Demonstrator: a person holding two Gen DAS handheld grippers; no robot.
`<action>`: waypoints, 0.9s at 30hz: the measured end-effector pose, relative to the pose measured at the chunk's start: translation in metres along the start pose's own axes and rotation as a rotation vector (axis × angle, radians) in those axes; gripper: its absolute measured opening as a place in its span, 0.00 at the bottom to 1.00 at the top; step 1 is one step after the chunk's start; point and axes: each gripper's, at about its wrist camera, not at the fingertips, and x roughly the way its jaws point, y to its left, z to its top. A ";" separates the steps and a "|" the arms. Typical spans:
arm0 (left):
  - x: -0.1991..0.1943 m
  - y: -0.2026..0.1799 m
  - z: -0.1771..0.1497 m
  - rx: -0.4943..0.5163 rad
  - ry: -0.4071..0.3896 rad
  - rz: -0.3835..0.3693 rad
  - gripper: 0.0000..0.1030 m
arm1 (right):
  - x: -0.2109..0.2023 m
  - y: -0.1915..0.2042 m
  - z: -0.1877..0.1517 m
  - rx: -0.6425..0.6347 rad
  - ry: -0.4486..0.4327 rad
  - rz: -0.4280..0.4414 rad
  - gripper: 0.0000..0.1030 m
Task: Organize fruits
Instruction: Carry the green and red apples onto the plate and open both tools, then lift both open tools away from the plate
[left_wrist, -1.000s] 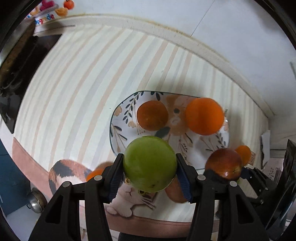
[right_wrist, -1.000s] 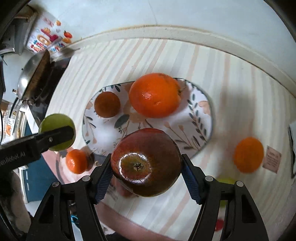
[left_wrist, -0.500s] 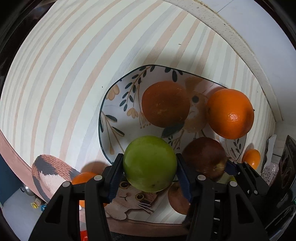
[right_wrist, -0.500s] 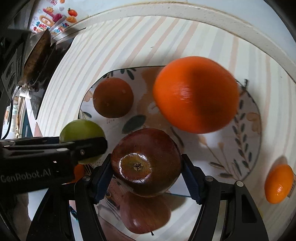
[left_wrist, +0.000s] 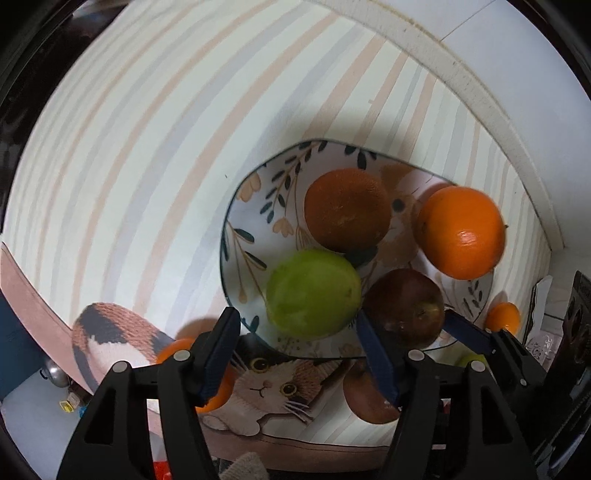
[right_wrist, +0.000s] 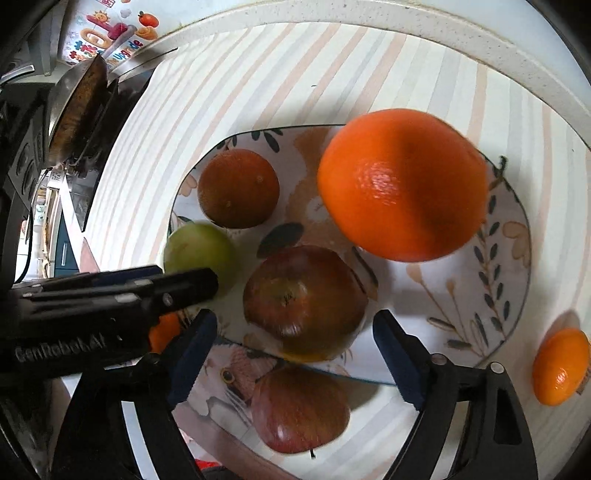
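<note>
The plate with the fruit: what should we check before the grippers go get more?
1. Green apple sits on the plate: ok.
2. Dark red apple sits on the plate: ok.
3. Left hand-held gripper open, apart from the green apple: ok.
4. Right hand-held gripper open, apart from the red apple: ok.
5. Fruit left on the cloth: second red apple, small orange: not ok.
6. Will the apples stay put and not roll: cannot tell.
</note>
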 end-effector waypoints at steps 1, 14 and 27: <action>-0.005 0.000 -0.002 0.001 -0.010 0.002 0.65 | -0.005 0.001 -0.002 0.000 -0.007 -0.008 0.89; -0.068 0.005 -0.051 0.052 -0.239 0.156 0.73 | -0.077 -0.006 -0.032 0.038 -0.129 -0.150 0.92; -0.118 -0.005 -0.110 0.075 -0.384 0.151 0.73 | -0.148 0.016 -0.085 0.024 -0.274 -0.173 0.92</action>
